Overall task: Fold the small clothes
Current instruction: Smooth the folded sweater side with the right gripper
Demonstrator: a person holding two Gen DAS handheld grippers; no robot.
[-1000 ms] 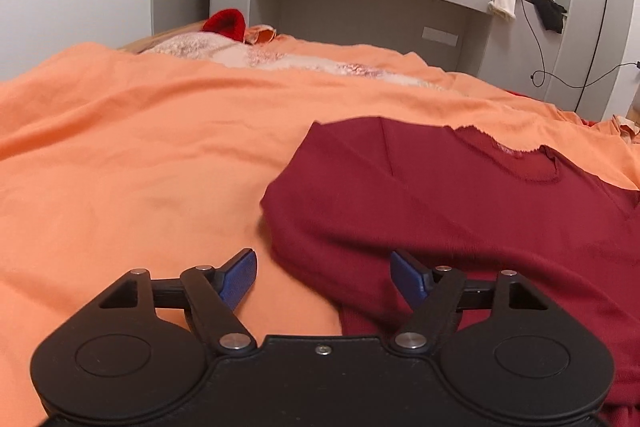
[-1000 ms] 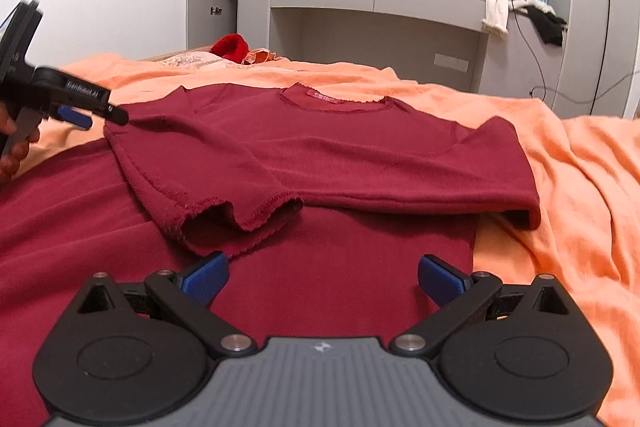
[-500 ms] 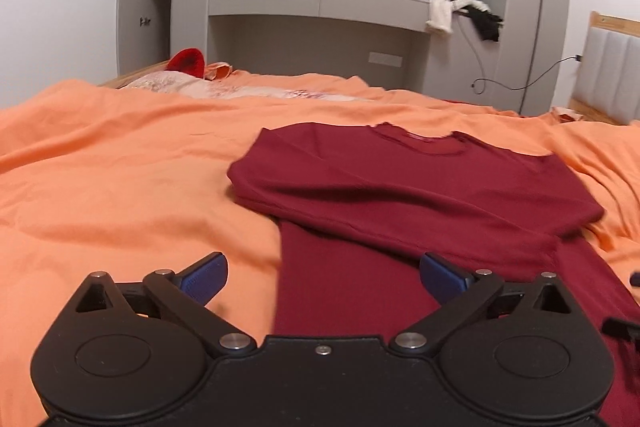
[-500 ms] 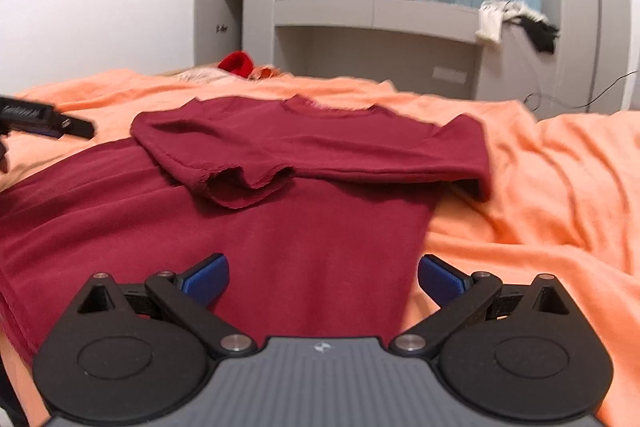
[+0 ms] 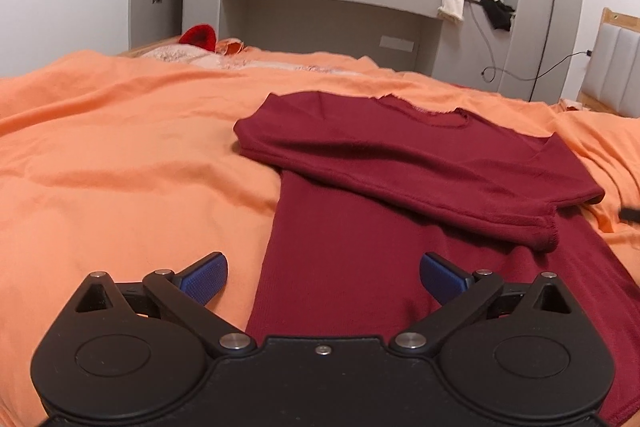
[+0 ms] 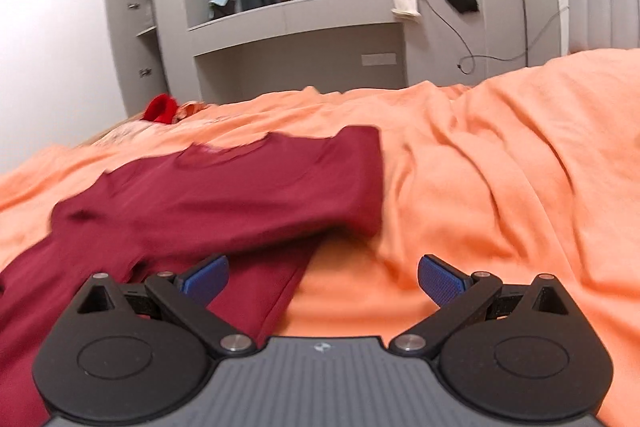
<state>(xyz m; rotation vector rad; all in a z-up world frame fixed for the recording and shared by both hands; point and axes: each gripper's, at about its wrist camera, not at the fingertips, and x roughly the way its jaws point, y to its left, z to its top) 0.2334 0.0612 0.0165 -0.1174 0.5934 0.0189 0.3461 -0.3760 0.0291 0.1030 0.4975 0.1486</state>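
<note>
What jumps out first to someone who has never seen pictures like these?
A dark red shirt lies partly folded in the middle of a bright orange bedspread, its sleeves laid across its body. Low in each view an open black gripper with blue fingertips hangs over the shirt's near edges: the left gripper and the right gripper.

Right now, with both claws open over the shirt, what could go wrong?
The folded-over sleeve lies loose on the maroon shirt; a careless grab could undo it. The orange bedsheet is wrinkled, so a claw might pinch sheet with shirt. The right wrist view is blurred, suggesting fast motion.
</note>
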